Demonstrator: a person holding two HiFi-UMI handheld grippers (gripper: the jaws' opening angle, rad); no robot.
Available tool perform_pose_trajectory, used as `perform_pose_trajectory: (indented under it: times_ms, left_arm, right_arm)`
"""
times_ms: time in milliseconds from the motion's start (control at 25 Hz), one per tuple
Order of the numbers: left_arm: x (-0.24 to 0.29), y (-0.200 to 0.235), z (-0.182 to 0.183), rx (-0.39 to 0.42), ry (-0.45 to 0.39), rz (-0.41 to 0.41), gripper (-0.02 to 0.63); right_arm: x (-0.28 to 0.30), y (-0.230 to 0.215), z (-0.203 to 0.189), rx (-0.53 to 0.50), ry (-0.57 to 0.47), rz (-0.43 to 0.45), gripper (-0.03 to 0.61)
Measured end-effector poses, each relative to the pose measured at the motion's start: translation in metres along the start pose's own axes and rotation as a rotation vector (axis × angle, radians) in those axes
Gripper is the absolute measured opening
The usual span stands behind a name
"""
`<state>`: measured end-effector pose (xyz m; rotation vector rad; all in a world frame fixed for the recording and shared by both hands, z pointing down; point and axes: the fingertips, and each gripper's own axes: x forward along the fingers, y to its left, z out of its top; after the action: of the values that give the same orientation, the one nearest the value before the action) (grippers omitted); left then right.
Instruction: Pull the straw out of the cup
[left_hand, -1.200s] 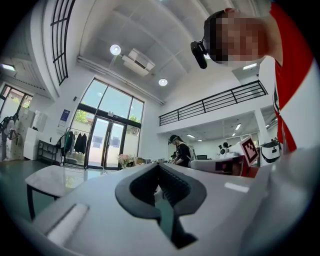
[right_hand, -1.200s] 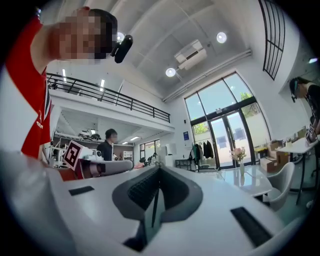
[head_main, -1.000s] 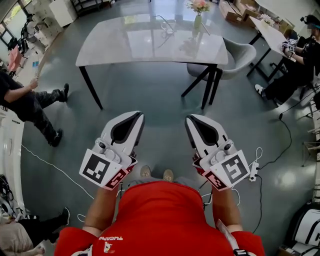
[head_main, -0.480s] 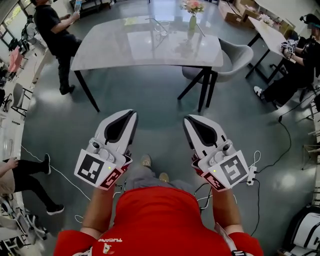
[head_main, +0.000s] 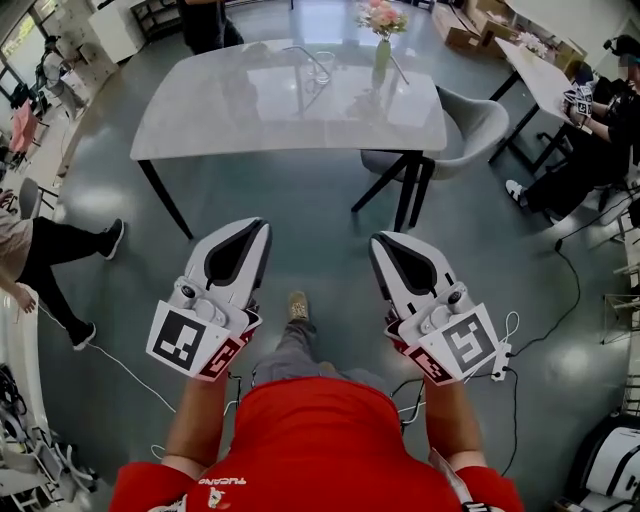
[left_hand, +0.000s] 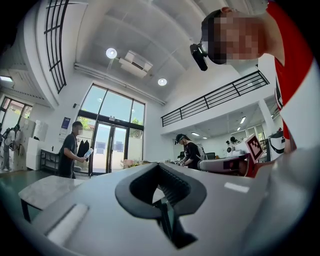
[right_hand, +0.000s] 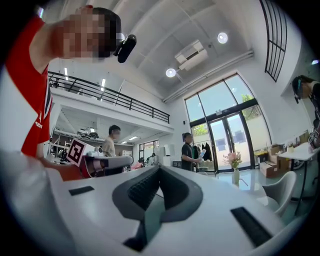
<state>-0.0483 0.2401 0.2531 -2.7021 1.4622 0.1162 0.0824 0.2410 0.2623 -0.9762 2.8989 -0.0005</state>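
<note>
Straw: not resolvable as a separate item at this range; no colour or form can be recorded.

Cup (head_main: 318, 66): a clear, glassy vessel, seen only as thin outlines and glints. It stands on the far half of the table, left of the vase and apart from it. Whether anything stands in it cannot be told.

Table (head_main: 200, 110): pale, glossy rectangular top on dark splayed legs, at the top of the head view.

Vase (head_main: 381, 58): slim and pale green, holding pink flowers, upright on the table's far right part.

Chair (head_main: 472, 112): grey shell seat, pushed up to the table's right end.

Left gripper (head_main: 258, 228): white body with dark inner pads. The jaws are closed tip to tip with nothing between them. The left gripper view shows only a narrow slit and the looped pad opening, through which the room is visible. It touches nothing. It is held roughly level over the grey floor (head_main: 320, 210), in front of the wearer's red shirt (head_main: 320, 440) and well apart from the table and cup. The marker cube (head_main: 200, 340) sits at its rear.

Right gripper (head_main: 384, 240): same make, beside the left one with a gap between them. The jaws are likewise brought together, with nothing held and nothing touched. It is also over the floor and well apart from the cup.

Bystanders: a seated person at the right edge and a standing person beyond the table.
</note>
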Motion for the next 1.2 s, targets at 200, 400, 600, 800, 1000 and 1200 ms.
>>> perform_pose_trajectory:
  times_ms: [200, 400, 600, 800, 1000, 1200]
  left_arm:
    - [0.036, 0.053, -0.005, 0.002, -0.014, -0.002, 0.005]
    - [0.079, 0.114, -0.007, -0.002, -0.019, -0.026, 0.005]
    - [0.117, 0.174, -0.010, -0.007, -0.029, -0.047, 0.005]
    - [0.144, 0.222, -0.015, -0.021, -0.030, -0.058, 0.005]
    - [0.174, 0.249, -0.030, -0.048, -0.024, -0.059, 0.005]
    - [0.213, 0.268, -0.044, -0.061, -0.018, -0.053, 0.005]
  right_arm:
    - [0.051, -0.033, -0.002, -0.006, 0.006, -0.022, 0.000]
    - [0.118, -0.071, 0.000, -0.011, 0.014, -0.047, 0.000]
    - [0.181, -0.108, -0.003, -0.014, 0.025, -0.081, 0.000]
    - [0.226, -0.131, -0.005, -0.021, 0.039, -0.107, 0.000]
    - [0.250, -0.159, -0.014, -0.023, 0.056, -0.116, 0.000]
    - [0.275, -0.196, -0.022, -0.020, 0.064, -0.108, 0.000]
